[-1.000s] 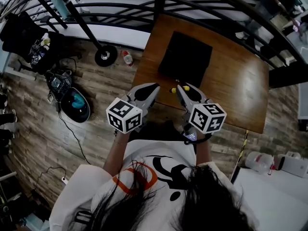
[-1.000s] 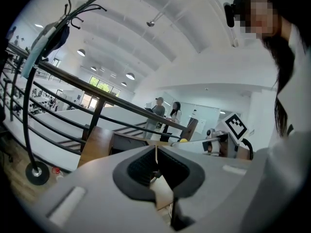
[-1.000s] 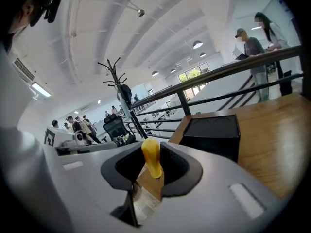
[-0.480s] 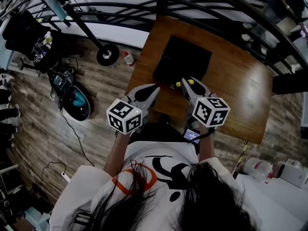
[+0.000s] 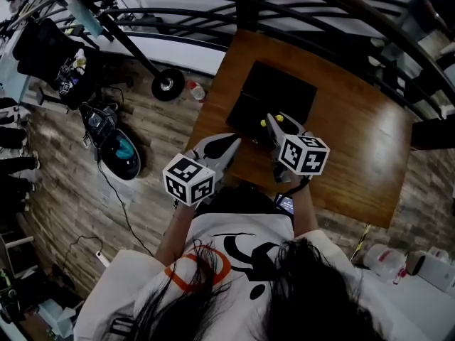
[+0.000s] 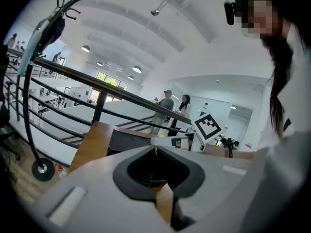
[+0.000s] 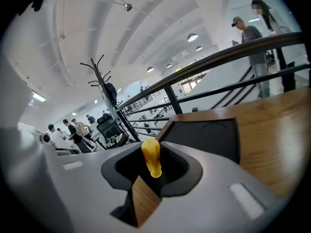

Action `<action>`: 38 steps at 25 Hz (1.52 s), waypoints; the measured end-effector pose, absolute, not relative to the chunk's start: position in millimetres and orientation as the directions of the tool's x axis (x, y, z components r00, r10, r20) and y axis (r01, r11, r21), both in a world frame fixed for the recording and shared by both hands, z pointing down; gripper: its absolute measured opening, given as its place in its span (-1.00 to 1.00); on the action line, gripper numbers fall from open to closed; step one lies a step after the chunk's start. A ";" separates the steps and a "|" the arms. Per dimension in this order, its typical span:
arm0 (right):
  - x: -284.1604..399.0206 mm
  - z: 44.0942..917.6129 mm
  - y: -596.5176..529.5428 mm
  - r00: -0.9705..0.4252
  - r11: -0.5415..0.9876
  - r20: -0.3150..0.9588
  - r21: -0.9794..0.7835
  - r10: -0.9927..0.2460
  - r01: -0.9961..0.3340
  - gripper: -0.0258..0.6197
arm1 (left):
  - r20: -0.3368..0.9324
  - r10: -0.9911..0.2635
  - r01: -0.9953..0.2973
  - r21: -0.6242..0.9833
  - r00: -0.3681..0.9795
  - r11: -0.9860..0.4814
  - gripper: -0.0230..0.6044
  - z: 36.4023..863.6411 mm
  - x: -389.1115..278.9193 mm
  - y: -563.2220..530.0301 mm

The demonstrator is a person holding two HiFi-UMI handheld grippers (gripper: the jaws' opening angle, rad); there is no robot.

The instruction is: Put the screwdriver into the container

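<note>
A black tray-like container point(image 5: 274, 98) lies at the far side of the wooden table point(image 5: 355, 141). My right gripper point(image 5: 274, 122) hangs over its near edge, shut on the screwdriver point(image 5: 279, 118), of which only the yellow handle shows. In the right gripper view the yellow handle point(image 7: 151, 157) stands up between the jaws, with the container point(image 7: 204, 137) just beyond. My left gripper point(image 5: 230, 143) is at the table's near left edge, jaws together and holding nothing. From the left gripper view its tips point(image 6: 155, 149) point toward the container point(image 6: 127, 140) and the right gripper point(image 6: 181, 141).
A black metal railing point(image 5: 334, 20) runs behind the table. Left of the table, on the wood floor, are a coat stand's round base point(image 5: 168, 87), a small bottle point(image 5: 195, 91), a blue-lined helmet-like object point(image 5: 122, 153) and cables. People stand in the distance.
My right gripper has carried the screwdriver forward from the table's near edge to over the container's near edge. The left gripper has hardly moved.
</note>
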State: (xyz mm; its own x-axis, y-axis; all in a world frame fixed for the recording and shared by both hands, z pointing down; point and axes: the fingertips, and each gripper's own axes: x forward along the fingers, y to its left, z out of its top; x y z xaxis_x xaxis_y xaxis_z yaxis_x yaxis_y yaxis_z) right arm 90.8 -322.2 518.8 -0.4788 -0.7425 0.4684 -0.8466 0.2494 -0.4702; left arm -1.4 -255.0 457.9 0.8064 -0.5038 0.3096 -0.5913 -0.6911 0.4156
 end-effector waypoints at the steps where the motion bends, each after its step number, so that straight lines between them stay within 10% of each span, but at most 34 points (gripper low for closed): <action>1: 91.5 524.7 -325.1 -0.477 0.243 0.474 -0.473 -0.740 -0.847 -0.56 | 0.314 -0.507 -0.596 0.414 0.803 -0.688 -0.93 458.1 -0.8 -255.5; 25: 111.5 616.3 -326.8 -0.478 0.107 0.630 -0.533 -0.612 -0.839 -0.49 | 0.367 -0.496 -0.616 0.431 0.787 -0.659 -0.93 475.8 8.0 -274.6; 38: 87.4 651.5 -315.7 -0.467 0.413 0.781 -0.295 -0.415 -0.861 -0.39 | 0.356 -0.527 -0.636 0.435 0.772 -0.638 -0.93 478.0 -2.6 -276.0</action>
